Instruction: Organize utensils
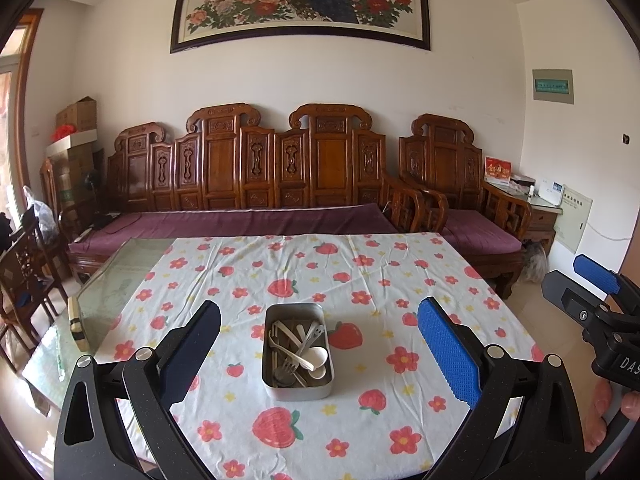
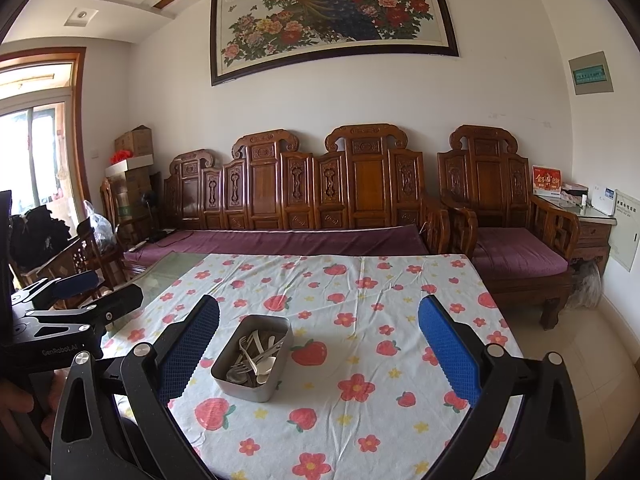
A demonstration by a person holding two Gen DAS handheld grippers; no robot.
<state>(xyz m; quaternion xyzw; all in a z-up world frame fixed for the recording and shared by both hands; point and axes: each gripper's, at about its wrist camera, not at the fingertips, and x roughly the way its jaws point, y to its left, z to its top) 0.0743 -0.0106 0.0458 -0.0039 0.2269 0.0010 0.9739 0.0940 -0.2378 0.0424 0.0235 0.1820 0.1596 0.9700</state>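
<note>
The left gripper (image 1: 319, 344) hangs above the near edge of the table, fingers spread wide and holding nothing; the right gripper (image 2: 319, 340) is spread just as wide beside it, also empty. Both point forward over the flowered tablecloth (image 1: 360, 280) toward the metal tin (image 1: 298, 350).

The tin sits on the cloth straight ahead of the left gripper, framed almost squarely between its two fingers, its long axis running away from the camera. From the right gripper the tin (image 2: 252, 356) lies ahead and a little left of centre, close by the left finger, its long axis slanting off to the right. So the left gripper is the one lined up with it, though neither touches it and both stand off from it, raised above the cloth.

The utensils (image 1: 298, 350) lie in the tin in a loose heap: pale plastic spoons, a metal fork or two and some long pale handles, crossing one another mostly along the tin's length. Nothing lies out on the cloth. That fits either a tin gathered full or a jumble waiting to be sorted; the pictures do not settle which.

In the left view the right gripper (image 1: 592, 292) shows at the far right edge, with fingertips (image 1: 600, 412) of the hand on its handle below.
</note>
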